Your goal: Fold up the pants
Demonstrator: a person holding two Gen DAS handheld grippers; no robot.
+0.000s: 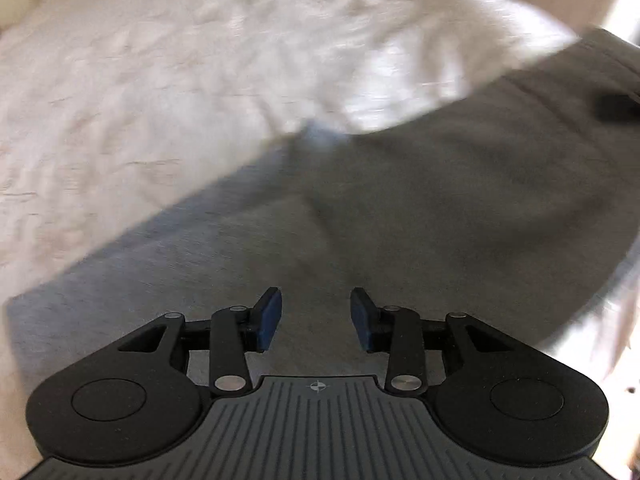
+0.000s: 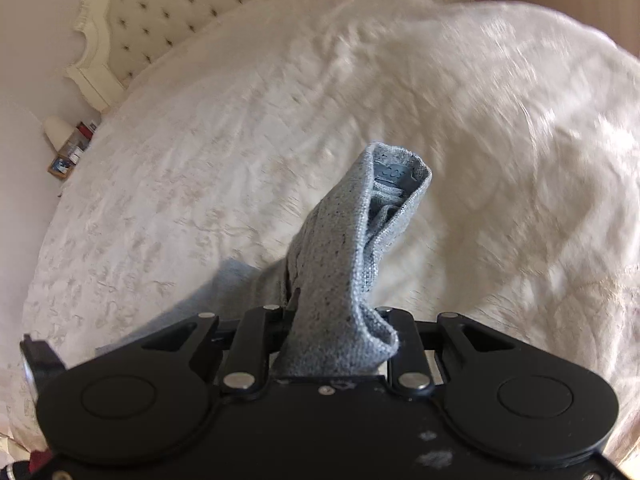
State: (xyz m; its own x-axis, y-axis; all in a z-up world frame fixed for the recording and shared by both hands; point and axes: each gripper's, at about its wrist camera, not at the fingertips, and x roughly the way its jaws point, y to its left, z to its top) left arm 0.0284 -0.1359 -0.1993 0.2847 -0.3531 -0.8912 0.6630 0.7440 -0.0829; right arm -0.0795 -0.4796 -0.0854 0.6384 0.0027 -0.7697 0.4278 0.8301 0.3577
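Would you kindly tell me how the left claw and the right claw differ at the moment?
The left claw stands open and empty above the grey pants; the right claw is shut on a bunched cuff. The left's blue pads show; the right's are hidden by fabric. Both point down over the white bedspread.

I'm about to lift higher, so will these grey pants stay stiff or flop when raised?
Probably floppy: the grey pants bunch and curl where the right gripper pinches them. Likely soft knit, so little slipping. On the bedspread they lie limp and should drag behind.

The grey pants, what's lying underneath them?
Under the grey pants lies a white patterned bedspread. The right gripper lifts one bunched end off it. What is beneath the flat part is covered.
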